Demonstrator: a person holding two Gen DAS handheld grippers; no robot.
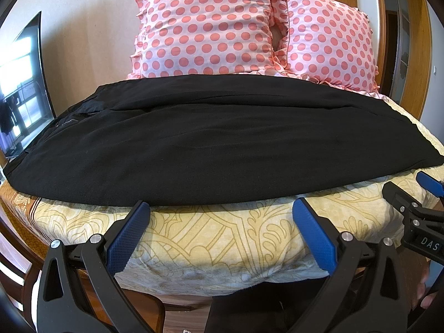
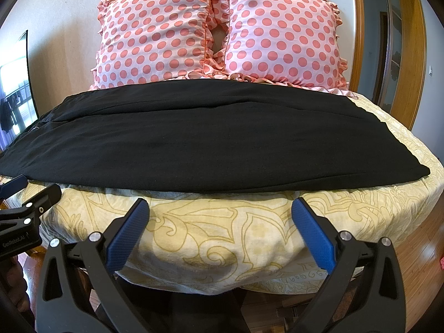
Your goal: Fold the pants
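Note:
Black pants [image 1: 216, 141] lie flat across the bed, lengthwise left to right, one leg folded over the other; the waist with zipper is at the left, the leg ends at the right. They also fill the middle of the right wrist view [image 2: 211, 138]. My left gripper [image 1: 222, 208] is open and empty, just short of the pants' near edge. My right gripper [image 2: 220, 208] is open and empty, also just short of the near edge. The right gripper shows at the right edge of the left wrist view [image 1: 416, 202]; the left gripper shows at the left edge of the right wrist view [image 2: 25, 205].
The bed has a yellow patterned cover [image 1: 222, 238] [image 2: 222, 236]. Two pink polka-dot pillows [image 1: 208, 25] [image 2: 280, 33] lean against the wall behind the pants. A dark TV screen [image 1: 22, 83] stands at the left. A wooden door frame [image 2: 410, 50] is at the right.

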